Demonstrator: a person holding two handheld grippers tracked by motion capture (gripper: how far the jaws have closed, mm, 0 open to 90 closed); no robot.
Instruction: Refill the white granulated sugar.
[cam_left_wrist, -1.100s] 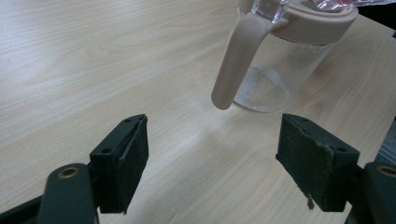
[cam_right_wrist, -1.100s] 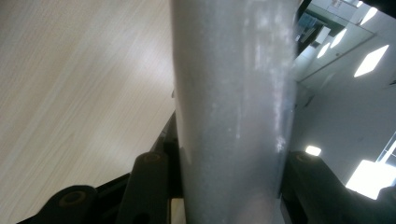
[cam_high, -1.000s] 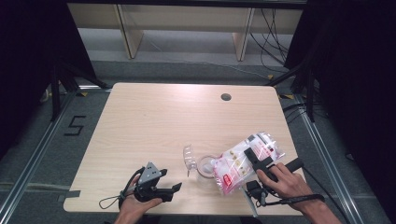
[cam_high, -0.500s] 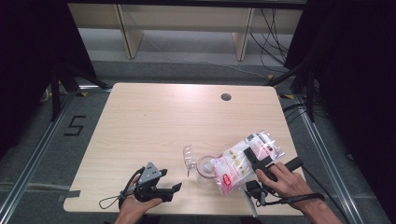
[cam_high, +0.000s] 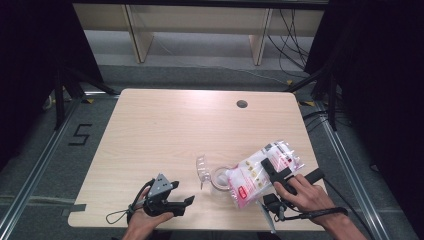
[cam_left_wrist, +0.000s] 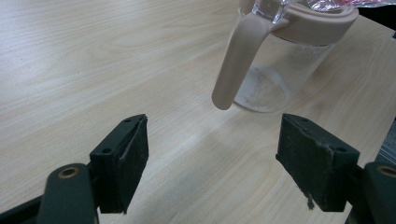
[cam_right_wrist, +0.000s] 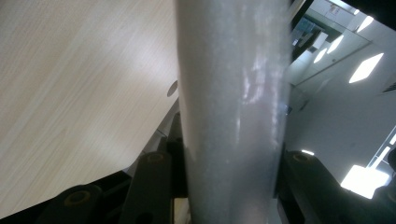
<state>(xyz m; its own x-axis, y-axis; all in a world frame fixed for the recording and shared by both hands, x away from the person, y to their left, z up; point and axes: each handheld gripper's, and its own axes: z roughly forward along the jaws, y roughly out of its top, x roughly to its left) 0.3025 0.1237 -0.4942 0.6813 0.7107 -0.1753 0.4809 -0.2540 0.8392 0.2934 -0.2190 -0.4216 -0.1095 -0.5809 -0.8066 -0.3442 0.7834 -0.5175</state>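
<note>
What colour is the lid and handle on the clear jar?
Pale pinkish beige lid and handle, clearest in the left gripper view.

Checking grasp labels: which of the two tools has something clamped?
The right tool: its jaws pinch the plastic bag tipped over the jar. The left tool stands open, empty.

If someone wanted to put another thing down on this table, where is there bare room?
The whole far half of the table, from its left edge across to the small round hole, is bare wood. So is the near left, beyond the left tongs. It is crowded near right, where the right tongs hold a bag over the clear jug.
</note>
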